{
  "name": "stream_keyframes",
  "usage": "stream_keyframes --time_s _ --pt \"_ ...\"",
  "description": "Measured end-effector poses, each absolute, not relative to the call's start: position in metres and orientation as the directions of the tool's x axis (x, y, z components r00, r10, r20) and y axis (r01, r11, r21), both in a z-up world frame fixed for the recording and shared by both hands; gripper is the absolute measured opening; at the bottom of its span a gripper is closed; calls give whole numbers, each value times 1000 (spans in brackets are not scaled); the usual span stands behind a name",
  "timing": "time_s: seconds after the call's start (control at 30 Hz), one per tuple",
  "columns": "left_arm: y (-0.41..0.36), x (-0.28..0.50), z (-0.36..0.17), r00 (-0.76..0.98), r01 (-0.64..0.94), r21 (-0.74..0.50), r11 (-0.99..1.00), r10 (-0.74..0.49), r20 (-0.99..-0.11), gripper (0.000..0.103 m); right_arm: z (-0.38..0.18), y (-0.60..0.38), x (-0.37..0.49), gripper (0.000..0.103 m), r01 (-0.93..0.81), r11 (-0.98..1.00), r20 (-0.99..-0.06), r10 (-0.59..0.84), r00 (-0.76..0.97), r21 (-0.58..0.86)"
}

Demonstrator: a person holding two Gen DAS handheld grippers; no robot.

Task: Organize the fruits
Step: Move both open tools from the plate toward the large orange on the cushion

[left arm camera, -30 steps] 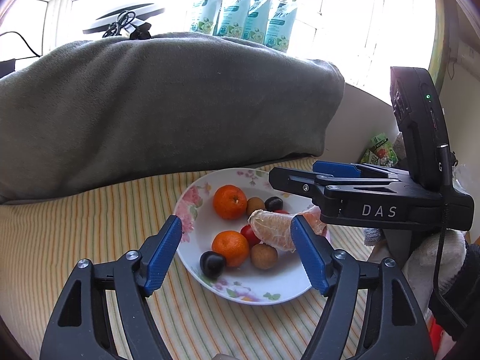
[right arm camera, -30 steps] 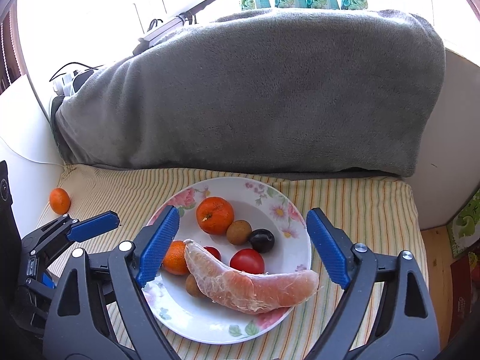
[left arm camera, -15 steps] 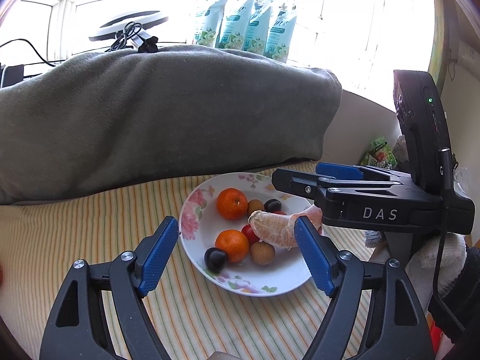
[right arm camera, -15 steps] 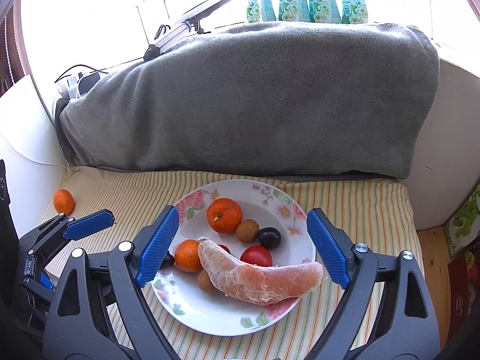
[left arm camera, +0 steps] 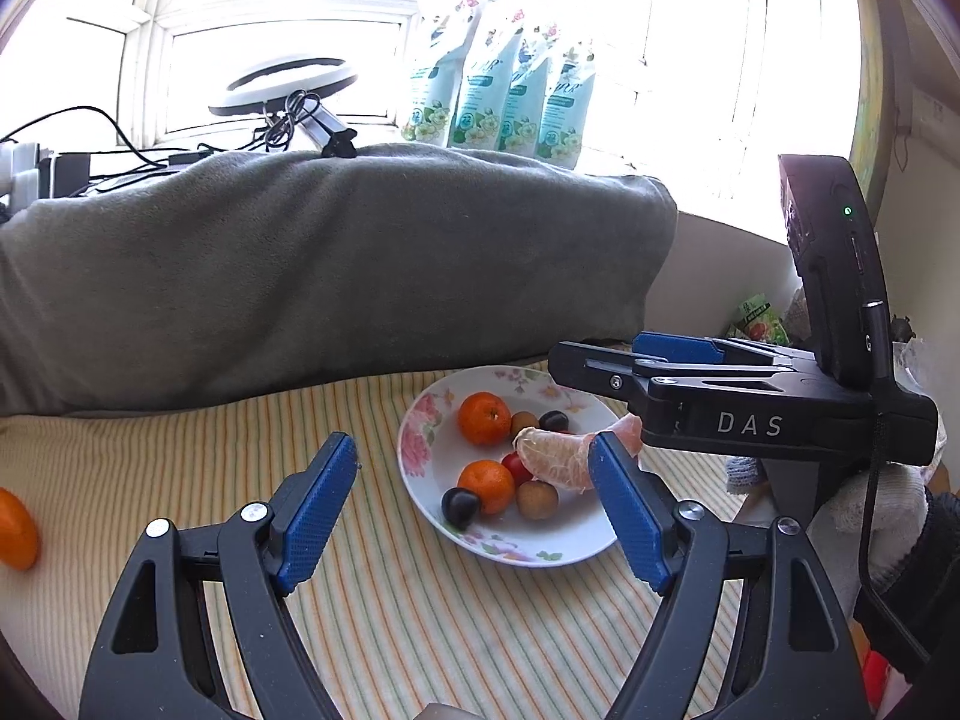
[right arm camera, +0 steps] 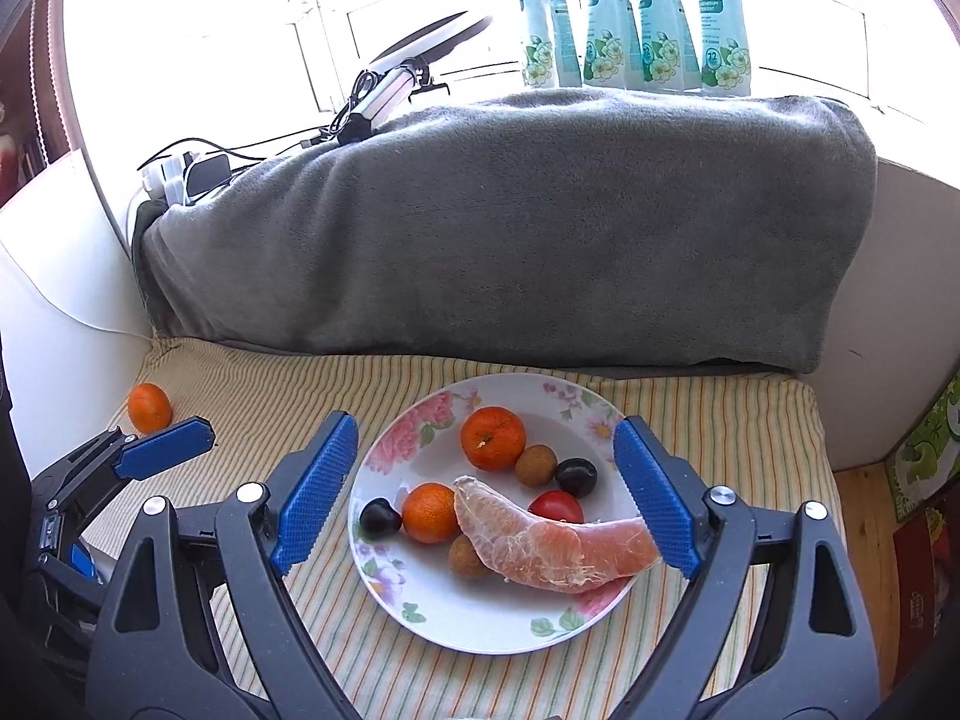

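Tools: left tool [left arm camera: 471, 501] wide, empty; right tool [right arm camera: 486, 489] wide, empty, above plate [right arm camera: 384, 576] | fruit: pomelo segment [right arm camera: 540, 546], mandarins, small fruits on plate; stray mandarin [right arm camera: 149, 407] far left | surface: striped cloth [right arm camera: 720, 408] | room: grey blanket [right arm camera: 510, 228], pouches [right arm camera: 636, 18] at bright window.

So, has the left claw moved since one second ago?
Yes. In its own view the floral plate now sits farther right and looks smaller, so the left claw has drawn back and leftward, toward the loose tangerine.
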State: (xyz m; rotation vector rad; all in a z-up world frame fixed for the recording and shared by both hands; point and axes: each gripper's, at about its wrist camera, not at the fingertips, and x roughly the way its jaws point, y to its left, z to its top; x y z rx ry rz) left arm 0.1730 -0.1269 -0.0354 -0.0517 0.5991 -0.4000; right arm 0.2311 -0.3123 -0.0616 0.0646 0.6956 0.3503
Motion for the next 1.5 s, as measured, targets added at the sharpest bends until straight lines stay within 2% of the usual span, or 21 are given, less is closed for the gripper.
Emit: stream_keyframes --time_s 0.77,1.2,1.5 --pt "-4 141 -28 833 179 -165 970 -239 -499 80 -46 -194 220 90 -474 862 -604 478 638 182" --pt "118 137 -74 823 -40 -202 979 -82 -562 80 -72 -85 248 90 -609 746 -635 613 470 269" --pt "179 143 -105 797 -139 -277 951 -58 -601 78 -95 -6 272 90 -666 662 -660 675 330 344"
